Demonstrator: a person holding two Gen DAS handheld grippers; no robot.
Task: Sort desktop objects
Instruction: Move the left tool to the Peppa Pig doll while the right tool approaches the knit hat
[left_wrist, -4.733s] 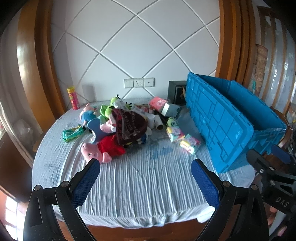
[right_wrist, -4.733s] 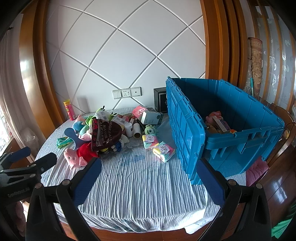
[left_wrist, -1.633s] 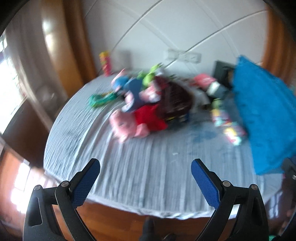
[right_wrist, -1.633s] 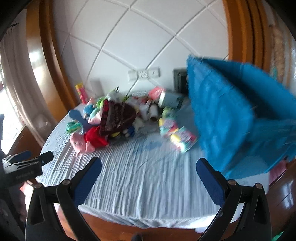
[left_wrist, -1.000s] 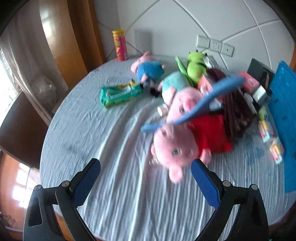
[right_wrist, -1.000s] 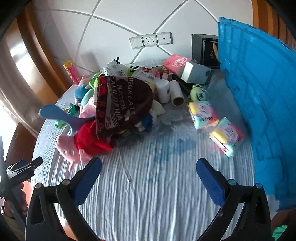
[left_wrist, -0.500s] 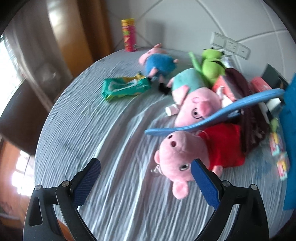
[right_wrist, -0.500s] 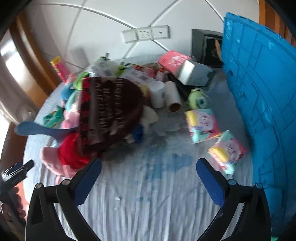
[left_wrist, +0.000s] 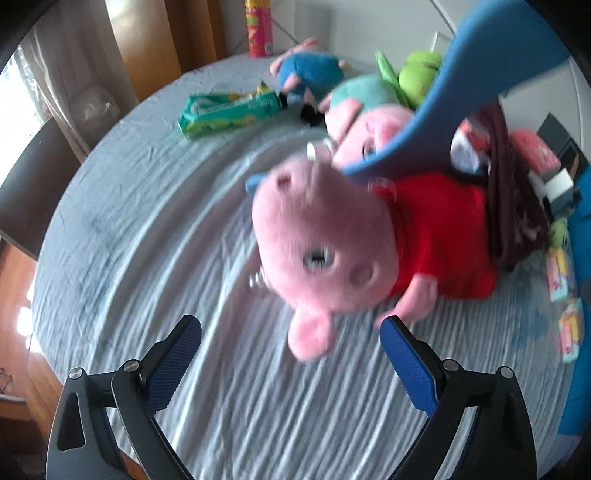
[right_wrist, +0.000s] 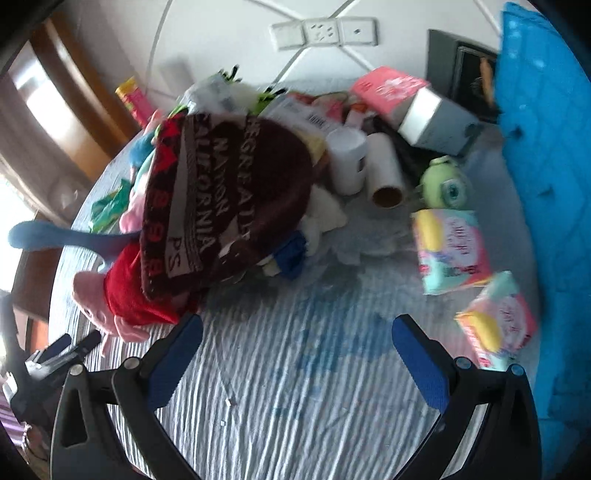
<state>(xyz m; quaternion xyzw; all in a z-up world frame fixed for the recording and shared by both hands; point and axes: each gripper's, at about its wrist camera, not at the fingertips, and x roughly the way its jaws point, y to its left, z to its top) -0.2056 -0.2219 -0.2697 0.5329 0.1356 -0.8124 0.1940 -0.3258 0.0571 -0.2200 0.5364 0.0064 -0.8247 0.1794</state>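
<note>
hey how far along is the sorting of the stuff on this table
Hardly begun. Nothing looks sorted in these views: the pile still covers the table beside the blue bin. In hand: the open left gripper faces the pink pig plush; the right gripper is open and empty. Left: plushes, brown cloth, tissue packs, boxes.

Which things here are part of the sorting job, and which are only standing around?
For the job:
- pig plush, in front of the open left tongs
- brown cloth
- tissue packs
- paper roll
- green wipes
- blue bin
- open right tongs

Just there:
- wall sockets
- curtain
- table
</note>
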